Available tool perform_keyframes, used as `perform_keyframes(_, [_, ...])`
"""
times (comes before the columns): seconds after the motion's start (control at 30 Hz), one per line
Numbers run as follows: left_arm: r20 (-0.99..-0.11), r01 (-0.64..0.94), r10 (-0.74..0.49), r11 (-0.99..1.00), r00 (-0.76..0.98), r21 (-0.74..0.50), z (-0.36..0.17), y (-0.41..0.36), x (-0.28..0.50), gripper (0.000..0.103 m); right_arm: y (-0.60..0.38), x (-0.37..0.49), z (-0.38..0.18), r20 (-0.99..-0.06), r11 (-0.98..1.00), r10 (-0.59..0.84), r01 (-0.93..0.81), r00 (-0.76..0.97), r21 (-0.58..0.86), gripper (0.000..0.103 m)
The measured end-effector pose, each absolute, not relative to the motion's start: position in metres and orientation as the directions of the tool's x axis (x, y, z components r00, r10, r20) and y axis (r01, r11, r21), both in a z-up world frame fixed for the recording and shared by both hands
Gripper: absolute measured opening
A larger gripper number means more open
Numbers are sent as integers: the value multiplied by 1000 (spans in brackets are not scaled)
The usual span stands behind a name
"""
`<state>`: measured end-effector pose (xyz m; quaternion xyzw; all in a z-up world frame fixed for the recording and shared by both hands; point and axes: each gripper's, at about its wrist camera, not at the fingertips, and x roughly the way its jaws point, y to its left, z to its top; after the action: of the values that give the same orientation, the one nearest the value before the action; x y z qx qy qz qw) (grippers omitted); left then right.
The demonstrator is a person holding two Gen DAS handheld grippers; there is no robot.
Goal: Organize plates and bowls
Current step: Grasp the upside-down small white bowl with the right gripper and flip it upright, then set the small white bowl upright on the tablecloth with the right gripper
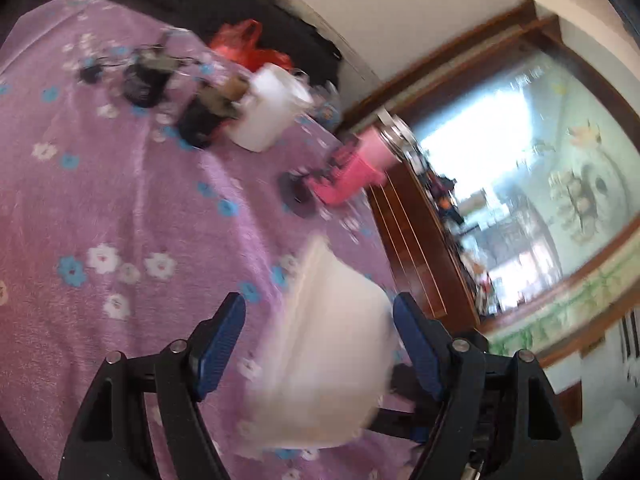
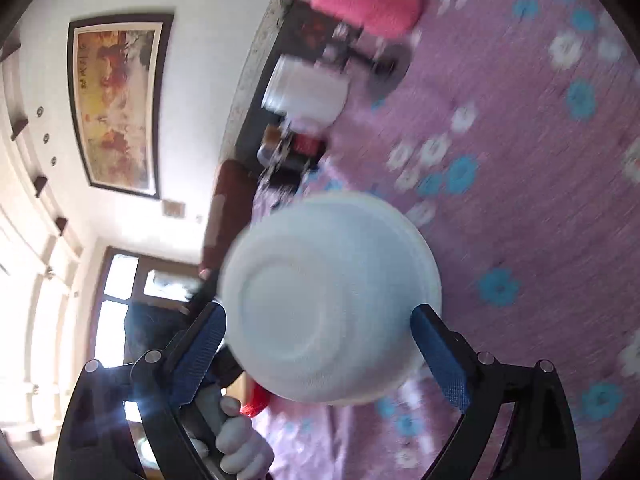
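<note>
A white bowl fills the middle of the right wrist view, its underside toward the camera, tilted above the purple flowered tablecloth. It also shows in the left wrist view, blurred, on its side. My left gripper is open with the bowl between its blue fingers; contact cannot be told. My right gripper is open around the same bowl, its pads at the bowl's sides. A hand holds the other gripper below the bowl in the right wrist view.
On the cloth stand a white jug, dark jars, a pink-sleeved flask and a red bag. A wooden cabinet with a mirror stands beyond the table edge.
</note>
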<state>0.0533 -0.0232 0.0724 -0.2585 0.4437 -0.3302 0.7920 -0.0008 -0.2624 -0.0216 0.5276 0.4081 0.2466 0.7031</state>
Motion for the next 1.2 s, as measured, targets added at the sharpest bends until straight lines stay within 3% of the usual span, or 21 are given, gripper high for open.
perform_keyframes(0.07, [-557, 346, -737, 673, 382, -653, 78, -39, 41, 78, -243, -1, -25, -249, 256, 825, 56, 508, 965, 97])
perform_keyframes(0.17, [-539, 344, -783, 621, 310, -704, 69, -50, 35, 78, -228, -7, -27, -202, 216, 849, 27, 488, 976, 96])
perform_keyframes(0.3, [-610, 402, -747, 661, 265, -634, 57, -77, 18, 78, -236, -31, -41, -337, 336, 786, 98, 519, 937, 94])
perform_keyframes(0.47, [-634, 428, -740, 660, 224, -618, 49, -98, 7, 78, -285, -82, -27, -375, 397, 688, 110, 622, 911, 90])
perform_keyframes(0.6, [-667, 432, -688, 713, 285, -552, 60, -86, 5, 78, -317, -99, 0, -463, 529, 562, 133, 685, 838, 90])
perform_keyframes(0.7, [-700, 371, -599, 797, 389, -477, 65, -58, 9, 79, -325, -85, 21, -497, 606, 499, 125, 710, 786, 90])
perform_keyframes(0.87, [-716, 229, -505, 862, 483, -453, 54, -1, 17, 79, -307, -33, 42, -569, 728, 404, 125, 716, 675, 87])
perform_keyframes(1.0, [-746, 156, -417, 905, 520, -396, 38, 30, 17, 79, -281, 20, 48, -638, 830, 288, 147, 714, 538, 77])
perform_keyframes(1.17, [-769, 113, -384, 917, 510, -383, 19, 54, 17, 79, -255, 71, 37, -689, 849, 266, 176, 674, 499, 67])
perform_keyframes(1.2, [-770, 109, -385, 916, 509, -386, 18, 56, 18, 79, -251, 80, 35, -698, 852, 260, 182, 668, 491, 61])
